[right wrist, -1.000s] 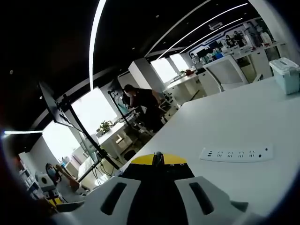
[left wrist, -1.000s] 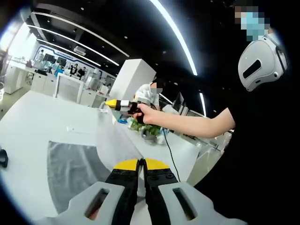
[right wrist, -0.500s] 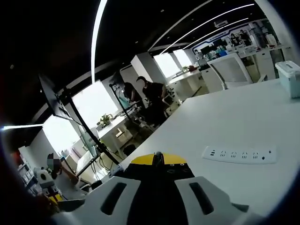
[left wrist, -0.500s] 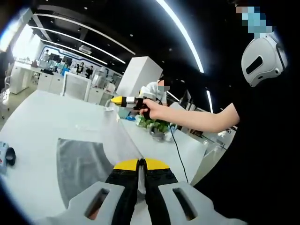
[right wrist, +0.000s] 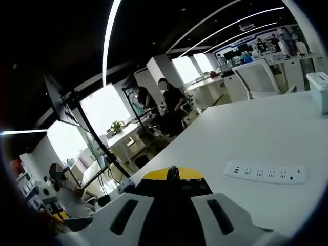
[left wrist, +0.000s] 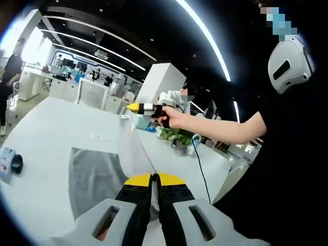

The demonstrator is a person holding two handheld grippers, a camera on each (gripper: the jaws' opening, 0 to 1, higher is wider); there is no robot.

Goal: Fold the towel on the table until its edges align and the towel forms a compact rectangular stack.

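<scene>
1. Left gripper (left wrist: 154,179), black with yellow tips: the jaws are pressed together and pinching the near corner of the grey rectangular cloth towel (left wrist: 95,177). A thin edge of fabric comes up right between the tips.
2. From that pinch the towel's lifted edge runs as a pale, taut fold across to the right gripper (left wrist: 134,107), which is raised above the far side of the white desk (left wrist: 46,128) in the left gripper view, yellow tip pointing left, held by the person's hand (left wrist: 171,117).
3. The rest of the towel lies flat on the desk, left of the lifted fold.
4. In the right gripper view, the right gripper's (right wrist: 172,171) yellow tips meet with no gap, so it's clamped. I can't make out any fabric between them from that angle, but the left gripper view shows the towel edge ending at its tip.
5. Further out in the right gripper view: a white power strip (right wrist: 266,173) lies flat on the desk to the right of the gripper, and a pale lidded plastic box (right wrist: 319,89) sits at the far right edge.
6. Left gripper view, far left of the desk: a small black round object (left wrist: 17,164) beside a light blue packet (left wrist: 5,165), well apart from the towel.
</scene>
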